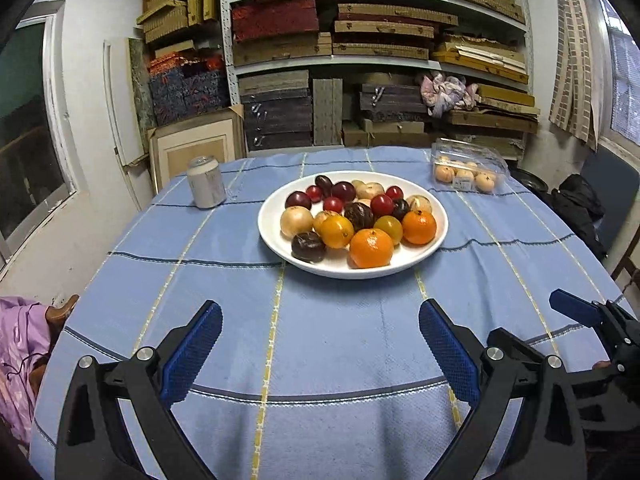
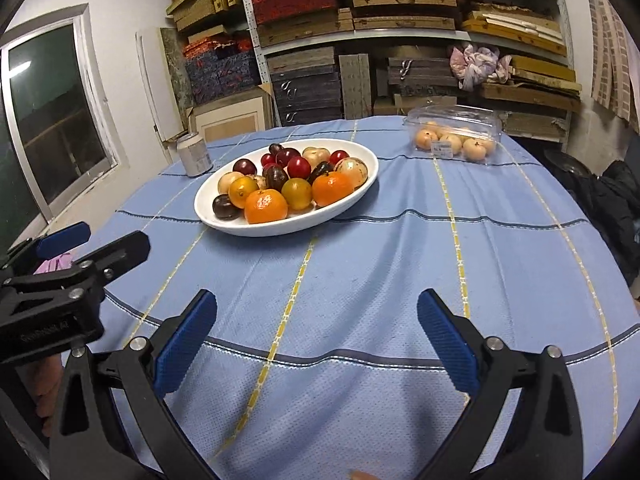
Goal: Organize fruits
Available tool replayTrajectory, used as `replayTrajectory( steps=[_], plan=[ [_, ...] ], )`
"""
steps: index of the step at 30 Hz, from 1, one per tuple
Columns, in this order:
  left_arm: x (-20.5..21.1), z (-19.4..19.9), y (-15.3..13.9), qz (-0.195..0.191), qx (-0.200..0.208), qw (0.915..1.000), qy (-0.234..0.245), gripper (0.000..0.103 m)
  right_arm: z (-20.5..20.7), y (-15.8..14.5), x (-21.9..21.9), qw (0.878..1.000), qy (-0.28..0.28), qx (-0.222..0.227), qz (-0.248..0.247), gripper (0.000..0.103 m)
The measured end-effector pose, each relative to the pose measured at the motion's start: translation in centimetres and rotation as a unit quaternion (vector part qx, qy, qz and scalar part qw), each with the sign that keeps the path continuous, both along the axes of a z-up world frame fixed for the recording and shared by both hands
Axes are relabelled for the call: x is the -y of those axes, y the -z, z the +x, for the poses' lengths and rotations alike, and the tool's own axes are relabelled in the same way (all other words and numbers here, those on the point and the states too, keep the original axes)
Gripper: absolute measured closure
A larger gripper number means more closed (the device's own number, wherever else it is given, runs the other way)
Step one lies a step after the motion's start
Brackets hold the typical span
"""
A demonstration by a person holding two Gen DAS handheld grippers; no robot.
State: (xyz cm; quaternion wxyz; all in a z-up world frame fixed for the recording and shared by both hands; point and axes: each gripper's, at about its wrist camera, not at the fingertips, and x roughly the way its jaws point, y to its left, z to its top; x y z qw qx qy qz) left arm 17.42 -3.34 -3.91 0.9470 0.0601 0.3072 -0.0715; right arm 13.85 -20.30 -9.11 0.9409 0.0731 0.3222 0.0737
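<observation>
A white plate (image 1: 400, 270) (image 2: 360, 196) sits mid-table, piled with several fruits: oranges (image 1: 371, 248) (image 2: 266, 207), yellow, red and dark purple ones. A clear plastic box (image 1: 468, 166) (image 2: 454, 132) of pale orange fruits stands at the far right. My left gripper (image 1: 320, 312) hovers open over the near cloth, well short of the plate, with nothing between its blue pads. My right gripper (image 2: 316, 304) is also open and empty, nearer the table's front, right of the plate. Each gripper shows at the edge of the other's view.
A silver drink can (image 1: 205, 182) (image 2: 195, 155) stands left of the plate. The table wears a blue checked cloth (image 1: 340, 340) (image 2: 400, 260). Shelves of boxes (image 1: 380, 60) fill the back wall. A dark chair (image 1: 592, 208) stands at the right, pink fabric (image 1: 20, 352) at the left.
</observation>
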Motion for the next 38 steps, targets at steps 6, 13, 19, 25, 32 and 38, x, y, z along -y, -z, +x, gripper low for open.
replayTrajectory(
  steps=[6,13,19,25,32,38],
  plan=[
    [0.4,0.3,0.6,0.005,-0.013,0.9999,-0.001,0.004,-0.1,0.0,-0.6,1.0,0.003,0.007,-0.028,0.004],
    [1.0,0.5,0.5,0.013,-0.01,0.9999,-0.003,0.004,-0.1,-0.1,-0.1,0.999,0.015,0.011,-0.029,0.004],
    [1.5,0.8,0.3,0.012,-0.015,0.9998,0.002,0.004,-0.1,-0.2,0.2,1.0,0.016,0.011,-0.022,0.004],
    [1.3,0.8,0.2,0.014,-0.002,0.9998,-0.017,0.004,-0.2,-0.3,0.2,1.0,0.015,0.014,-0.023,0.004],
    [1.2,0.9,0.2,0.008,-0.006,0.9998,-0.015,0.004,-0.2,-0.2,0.4,1.0,0.017,0.013,-0.019,0.004],
    [1.1,0.6,0.3,0.017,0.001,0.9996,-0.021,0.004,-0.2,-0.2,0.2,1.0,0.017,0.012,-0.021,0.004]
  ],
)
